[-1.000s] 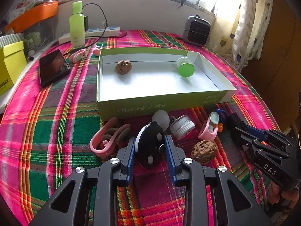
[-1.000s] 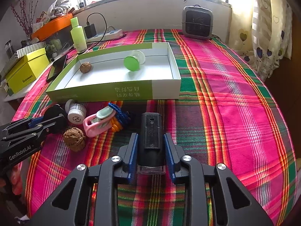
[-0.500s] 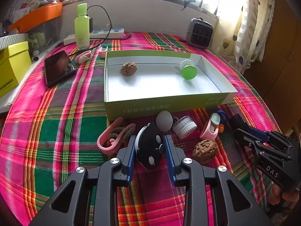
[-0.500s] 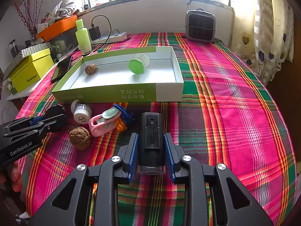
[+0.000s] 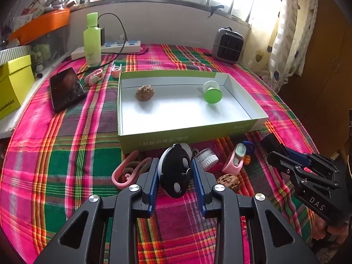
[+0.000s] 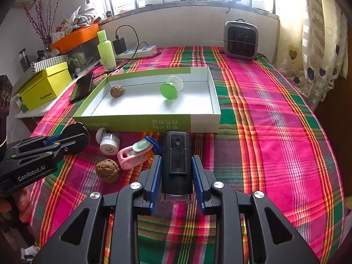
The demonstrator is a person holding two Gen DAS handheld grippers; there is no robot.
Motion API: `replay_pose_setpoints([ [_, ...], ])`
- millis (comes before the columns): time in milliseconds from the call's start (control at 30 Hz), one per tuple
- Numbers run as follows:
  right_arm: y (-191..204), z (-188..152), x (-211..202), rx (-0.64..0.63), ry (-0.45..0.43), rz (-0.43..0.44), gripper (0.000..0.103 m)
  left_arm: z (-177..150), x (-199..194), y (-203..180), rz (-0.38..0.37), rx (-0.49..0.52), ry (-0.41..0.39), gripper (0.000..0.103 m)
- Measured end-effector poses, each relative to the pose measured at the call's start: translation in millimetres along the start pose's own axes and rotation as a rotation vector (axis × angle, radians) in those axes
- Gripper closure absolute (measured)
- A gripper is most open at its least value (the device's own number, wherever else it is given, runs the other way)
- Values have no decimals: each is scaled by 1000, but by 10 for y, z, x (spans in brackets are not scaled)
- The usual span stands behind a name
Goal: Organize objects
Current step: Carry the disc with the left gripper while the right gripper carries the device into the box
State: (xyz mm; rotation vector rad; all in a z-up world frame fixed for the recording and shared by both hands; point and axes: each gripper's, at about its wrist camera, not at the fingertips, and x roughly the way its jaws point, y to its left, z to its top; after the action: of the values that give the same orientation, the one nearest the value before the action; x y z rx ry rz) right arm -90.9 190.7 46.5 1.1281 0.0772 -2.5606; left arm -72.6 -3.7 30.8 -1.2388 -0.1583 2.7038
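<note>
Left gripper (image 5: 175, 172) clamps black round disc (image 5: 176, 171), lower centre of frame; right gripper (image 6: 176, 173) clamps black cylinder (image 6: 177, 161). Risk: both loads clipping green tray (image 6: 140, 122) near wall, or colliding.

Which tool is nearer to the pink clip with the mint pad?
Right. The right tool, holding a black device, is just beside the clip; the left tool is farther, past the white cap.

Both wrist cameras look forward and down along their tools, close above the surface (image 5: 66, 154), toward the window. The left one sits left, the right one right; both share the box (image 5: 187, 136) (image 6: 140, 121) and the clutter before it.
</note>
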Motion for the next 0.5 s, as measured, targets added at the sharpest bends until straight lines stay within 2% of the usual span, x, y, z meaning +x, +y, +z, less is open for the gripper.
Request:
replay_pose_setpoints([
  [500, 25, 240, 7, -12, -20, 28, 74, 252, -11, -42, -17, 2, -26, 76],
])
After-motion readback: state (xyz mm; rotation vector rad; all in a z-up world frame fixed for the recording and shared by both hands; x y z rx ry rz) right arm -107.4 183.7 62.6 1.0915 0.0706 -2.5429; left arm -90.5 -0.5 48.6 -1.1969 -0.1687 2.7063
